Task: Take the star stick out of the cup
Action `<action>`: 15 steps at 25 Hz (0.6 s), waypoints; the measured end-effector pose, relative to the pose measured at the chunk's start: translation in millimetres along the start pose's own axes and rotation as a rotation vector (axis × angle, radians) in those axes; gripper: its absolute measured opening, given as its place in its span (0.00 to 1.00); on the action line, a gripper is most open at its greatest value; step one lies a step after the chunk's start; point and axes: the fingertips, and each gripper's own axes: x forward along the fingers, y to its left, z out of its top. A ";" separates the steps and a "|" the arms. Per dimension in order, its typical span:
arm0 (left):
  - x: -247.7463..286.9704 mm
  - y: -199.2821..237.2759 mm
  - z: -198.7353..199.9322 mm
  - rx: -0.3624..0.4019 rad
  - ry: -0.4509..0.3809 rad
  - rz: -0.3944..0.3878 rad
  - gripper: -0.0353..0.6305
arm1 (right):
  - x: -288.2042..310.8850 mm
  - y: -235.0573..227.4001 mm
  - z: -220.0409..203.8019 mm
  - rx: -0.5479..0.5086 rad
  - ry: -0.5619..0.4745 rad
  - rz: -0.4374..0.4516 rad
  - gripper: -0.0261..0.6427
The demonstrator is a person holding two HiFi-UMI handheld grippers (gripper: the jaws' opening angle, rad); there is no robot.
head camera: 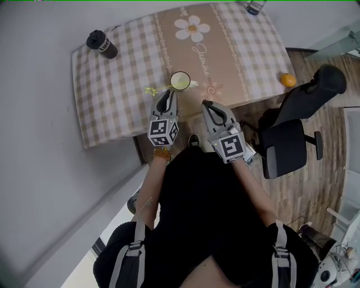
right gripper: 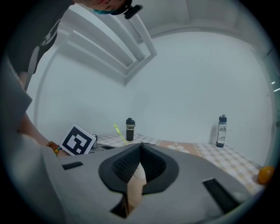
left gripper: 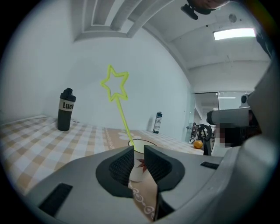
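A pale cup (head camera: 180, 81) stands near the front edge of the checked tablecloth (head camera: 112, 95). A thin yellow-green star stick (head camera: 151, 90) stands in the cup and leans left, with its star end over the cloth. In the left gripper view the stick (left gripper: 115, 83) rises out of the cup (left gripper: 144, 143), just beyond the jaws. My left gripper (head camera: 169, 93) is just short of the cup, its jaws a narrow gap apart (left gripper: 138, 151) and holding nothing. My right gripper (head camera: 206, 104) hangs off the table's front edge, right of the cup, shut and empty (right gripper: 140, 146). The stick (right gripper: 118, 130) shows small there.
A black bottle (head camera: 102, 44) stands at the far left corner of the table and a blue bottle (head camera: 256, 7) at the far right. An orange (head camera: 288, 80) lies at the right edge. A black office chair (head camera: 292, 132) is close on my right.
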 end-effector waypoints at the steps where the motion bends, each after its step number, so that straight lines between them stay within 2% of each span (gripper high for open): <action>1: 1.6 2.0 0.1 -0.008 0.000 0.000 0.17 | 0.8 0.1 -0.4 -0.001 0.001 -0.001 0.05; 7: 11.0 7.8 3.1 -0.018 -0.005 -0.004 0.17 | 5.9 -2.9 -1.7 -0.016 0.009 -0.004 0.05; 15: 16.0 9.5 10.0 -0.003 -0.018 -0.009 0.11 | 10.0 -5.4 -3.5 -0.016 0.017 -0.008 0.05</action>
